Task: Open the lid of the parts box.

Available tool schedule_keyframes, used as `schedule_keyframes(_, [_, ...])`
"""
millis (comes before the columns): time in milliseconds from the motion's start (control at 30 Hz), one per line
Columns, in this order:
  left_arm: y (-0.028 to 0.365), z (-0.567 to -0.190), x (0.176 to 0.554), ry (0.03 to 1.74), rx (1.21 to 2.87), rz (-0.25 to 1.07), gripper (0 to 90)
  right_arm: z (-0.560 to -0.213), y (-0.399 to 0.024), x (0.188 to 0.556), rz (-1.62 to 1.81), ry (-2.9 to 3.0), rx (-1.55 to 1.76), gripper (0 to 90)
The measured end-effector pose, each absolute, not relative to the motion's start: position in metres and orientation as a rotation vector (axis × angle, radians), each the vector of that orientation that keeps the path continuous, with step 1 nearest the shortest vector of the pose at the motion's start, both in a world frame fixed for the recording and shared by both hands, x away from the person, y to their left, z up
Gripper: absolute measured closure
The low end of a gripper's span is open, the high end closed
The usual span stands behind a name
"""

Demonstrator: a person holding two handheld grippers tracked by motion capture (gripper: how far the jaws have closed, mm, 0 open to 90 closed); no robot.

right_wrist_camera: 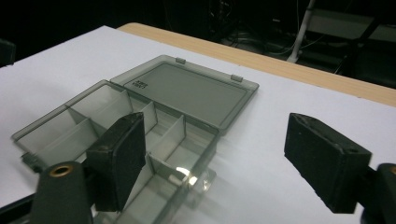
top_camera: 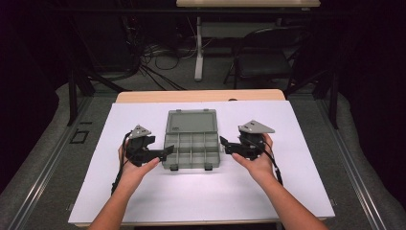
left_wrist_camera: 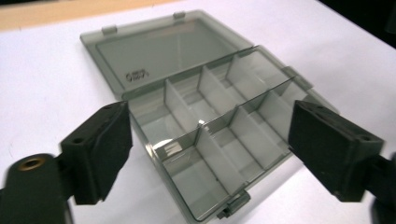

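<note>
white-topped table (top_camera: 143,201); open compartment box (top_camera: 191,139) lying flat.

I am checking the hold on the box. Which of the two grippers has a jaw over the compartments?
The right gripper: its left-hand jaw stands over the organizer box's compartments. The left gripper's open jaws stand either side of the box corner, as far as seen.

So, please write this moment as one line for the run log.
box: open, compartments empty | left gripper: open, beside box | right gripper: open, beside box
</note>
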State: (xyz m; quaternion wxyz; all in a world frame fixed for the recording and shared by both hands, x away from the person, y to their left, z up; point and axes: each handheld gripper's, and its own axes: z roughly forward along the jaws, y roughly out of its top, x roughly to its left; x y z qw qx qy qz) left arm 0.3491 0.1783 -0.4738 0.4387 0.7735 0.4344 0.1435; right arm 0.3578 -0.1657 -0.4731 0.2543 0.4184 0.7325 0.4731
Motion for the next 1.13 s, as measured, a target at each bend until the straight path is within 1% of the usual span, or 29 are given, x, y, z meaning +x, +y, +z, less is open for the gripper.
schedule_keyframes(33, [0.178,-0.472,0.348,1.066,1.924,0.360,10.2,-0.471,-0.173,0.349,1.303,1.971,1.137,19.1])
schedule_keyframes(133, [0.180,-0.468,0.340,1.032,1.925,0.385,7.6,-0.469,-0.190,0.331,1.309,1.950,1.135,16.1])
schedule_keyframes(333, [0.188,-0.472,0.330,1.058,1.907,0.396,6.7,-0.474,-0.219,0.297,1.295,1.900,1.144,14.6])
schedule_keyframes(533, [0.203,-0.480,0.318,1.080,1.886,0.430,6.7,-0.486,-0.236,0.276,1.269,1.880,1.174,14.3])
schedule_keyframes(733, [0.221,-0.492,0.311,1.086,1.835,0.447,5.1,-0.501,-0.249,0.276,1.249,1.840,1.275,15.0])
schedule_keyframes(800, [0.226,-0.496,0.312,1.089,1.832,0.447,3.4,-0.505,-0.253,0.277,1.225,1.842,1.262,15.0])
schedule_keyframes(900, [0.228,-0.498,0.313,1.085,1.825,0.446,3.4,-0.507,-0.255,0.278,1.220,1.841,1.258,15.0])
schedule_keyframes(1133, [0.235,-0.502,0.318,1.106,1.871,0.447,3.1,-0.513,-0.261,0.279,1.187,1.862,1.236,14.9])
